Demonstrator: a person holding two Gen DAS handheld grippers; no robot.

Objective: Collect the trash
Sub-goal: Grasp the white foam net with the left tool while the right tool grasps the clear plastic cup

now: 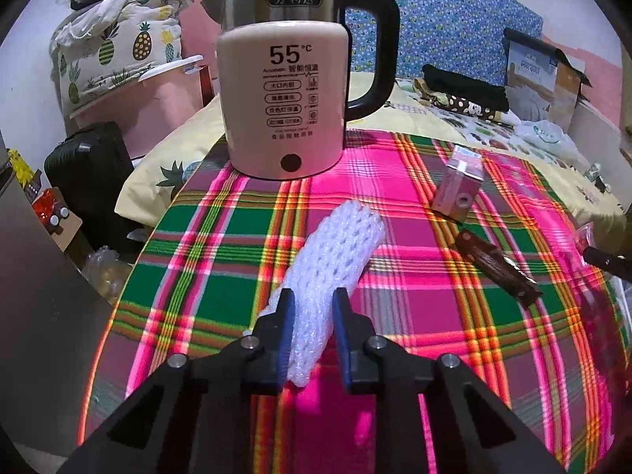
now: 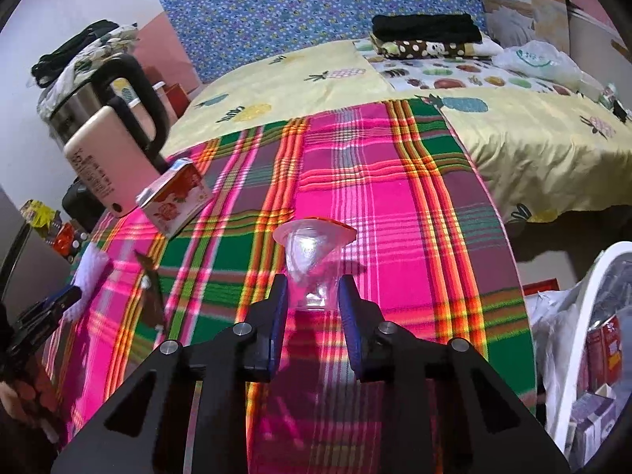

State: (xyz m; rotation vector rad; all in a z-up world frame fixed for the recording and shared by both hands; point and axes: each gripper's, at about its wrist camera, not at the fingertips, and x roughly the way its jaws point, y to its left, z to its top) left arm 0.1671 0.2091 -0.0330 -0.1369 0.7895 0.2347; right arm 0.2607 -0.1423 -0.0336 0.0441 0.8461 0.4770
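Both tongs are loaded up here: the left gripper (image 1: 314, 302) has its blue pads pinched onto the near end of the white foam net (image 1: 335, 272), and the right gripper (image 2: 312, 290) is narrowed around the small clear plastic cup (image 2: 314, 254), rim pointing away. Danger spots? That foam net is soft and long, its far end reaching toward the kettle (image 1: 284, 79), so it could flop or slide out on a quick swing. The cup looks slick and thin, so too hard a squeeze might pop it free. Still loose on the plaid cloth (image 1: 197, 237), right of the kettle: the pink carton (image 1: 458, 183), and nearer than that, the brown wrapper (image 1: 495, 266), both clear of the left gripper.
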